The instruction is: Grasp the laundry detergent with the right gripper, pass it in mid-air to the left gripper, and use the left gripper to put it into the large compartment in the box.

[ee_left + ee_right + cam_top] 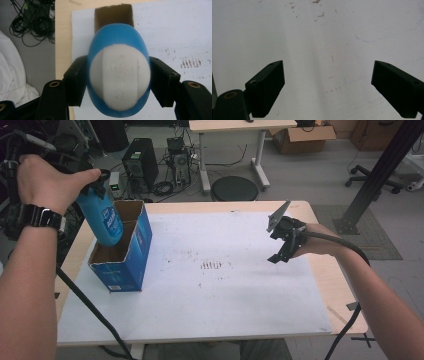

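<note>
A blue bottle (pixel 102 215) with a white cap end (pixel 120 77) hangs over an open blue cardboard box (pixel 125 252) at the table's left. My left gripper (pixel 117 81) is shut on the bottle near its top, both jaws pressing its sides; the bottle's lower end dips into the box opening (pixel 113 15). My right gripper (pixel 282 245) hovers over the right part of the white board (pixel 225 290), open, with nothing between its fingers (pixel 267 87).
The white board covers most of a wooden table (pixel 332 280) and carries dark scuff marks (pixel 212 266) at its middle. Beyond the table stand a round black stool (pixel 234 188), a computer tower (pixel 140 162) and cables on the floor.
</note>
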